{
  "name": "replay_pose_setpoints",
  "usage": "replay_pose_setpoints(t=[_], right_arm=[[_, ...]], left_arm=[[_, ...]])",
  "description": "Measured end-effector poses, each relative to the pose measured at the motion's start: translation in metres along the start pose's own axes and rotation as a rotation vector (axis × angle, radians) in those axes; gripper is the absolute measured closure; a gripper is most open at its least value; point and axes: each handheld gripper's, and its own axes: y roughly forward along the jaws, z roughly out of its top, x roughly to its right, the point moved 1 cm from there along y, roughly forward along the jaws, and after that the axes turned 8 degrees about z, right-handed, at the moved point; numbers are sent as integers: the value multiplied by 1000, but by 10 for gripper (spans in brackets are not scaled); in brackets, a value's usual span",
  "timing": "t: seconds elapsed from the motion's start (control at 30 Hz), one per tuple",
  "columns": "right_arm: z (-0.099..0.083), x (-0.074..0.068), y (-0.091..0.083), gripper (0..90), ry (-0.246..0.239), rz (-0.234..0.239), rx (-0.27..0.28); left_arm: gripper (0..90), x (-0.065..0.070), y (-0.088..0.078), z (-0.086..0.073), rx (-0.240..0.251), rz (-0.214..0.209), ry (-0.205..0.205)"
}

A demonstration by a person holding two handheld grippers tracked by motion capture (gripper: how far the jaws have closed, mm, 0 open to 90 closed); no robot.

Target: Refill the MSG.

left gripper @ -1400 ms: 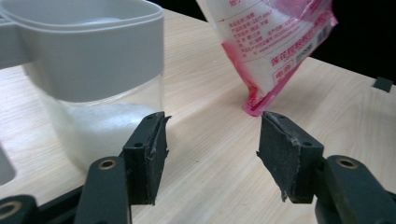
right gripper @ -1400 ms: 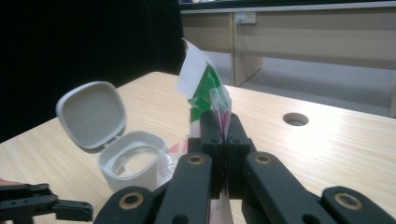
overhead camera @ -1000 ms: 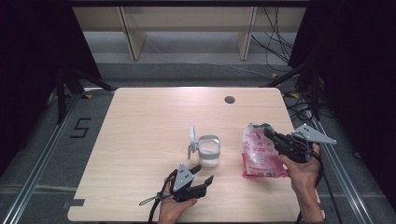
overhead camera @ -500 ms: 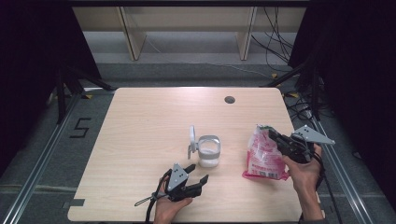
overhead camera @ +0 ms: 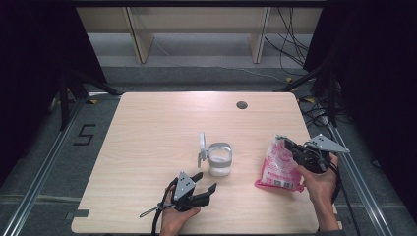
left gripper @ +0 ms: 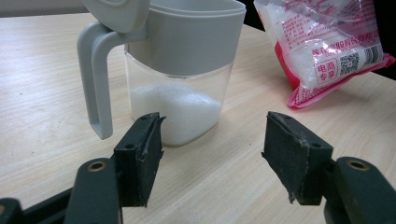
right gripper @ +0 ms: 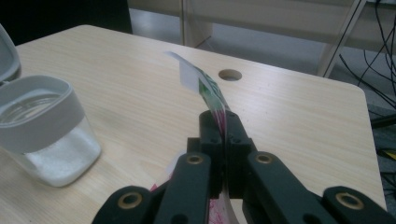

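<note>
A clear jar (overhead camera: 220,159) with a grey collar and raised flip lid (overhead camera: 201,143) stands mid-table, part full of white grains (left gripper: 175,109). A pink and white bag (overhead camera: 279,164) of white grains rests on the table to its right. My right gripper (overhead camera: 289,144) is shut on the bag's top edge (right gripper: 212,93), holding it up. Near the front edge, my left gripper (overhead camera: 205,182) is open and low over the table, its jaws pointing at the jar (left gripper: 180,70) with nothing between them.
A round cable hole (overhead camera: 241,104) sits in the tabletop at the back right. Shelving legs (overhead camera: 140,37) and cables (overhead camera: 290,44) lie beyond the far edge. Metal rails (overhead camera: 46,167) run along both sides of the table.
My right gripper has lowered the bag and shifted it slightly right, so its bottom rests on the table. My left gripper has drifted a little left and back.
</note>
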Motion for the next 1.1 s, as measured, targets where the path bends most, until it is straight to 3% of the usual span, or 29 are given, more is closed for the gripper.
replay_pose_setpoints(t=[0.2,0.37,0.4,0.43,0.47,0.5,0.53,0.57,0.6,0.67,0.77,0.83,0.93,0.97,1.0,1.1], right_arm=[[-9,0,7,897,34,1,-34],[-16,2,11,892,33,-16,-73],[-16,5,12,891,4,-19,-74],[-18,4,12,889,37,-22,-81],[-19,6,12,887,20,-19,-82],[-20,5,12,885,44,-26,-82],[-21,7,11,882,36,-20,-99],[-22,8,12,879,24,-34,-84],[-23,8,11,878,48,-30,-90],[-25,12,12,871,21,-43,-89],[-26,13,11,858,32,-37,-90],[-27,11,12,849,51,-59,-94],[-27,10,11,810,56,-63,-108],[-27,12,13,796,28,-57,-107],[-28,9,12,787,54,-61,-116],[-28,9,12,728,49,-74,-116]], left_arm=[[361,0,2,-2,2,-10,-1],[357,-1,3,-2,-4,-3,5],[355,-2,3,-2,-4,-3,5],[351,-2,2,-2,-8,0,3],[349,-2,1,-2,-14,7,2],[349,-3,1,-2,-2,1,5],[349,-5,1,-1,-5,4,23],[349,-5,1,-1,8,-1,19],[348,-6,1,-1,-3,9,16],[340,-7,0,-1,-4,4,21],[331,-7,0,-1,0,7,10],[321,-7,1,-1,-3,9,8],[316,-6,0,-1,-10,20,-10],[314,-8,1,0,-11,17,9],[308,-8,0,0,-14,18,9],[293,-7,1,0,-8,19,-5]])
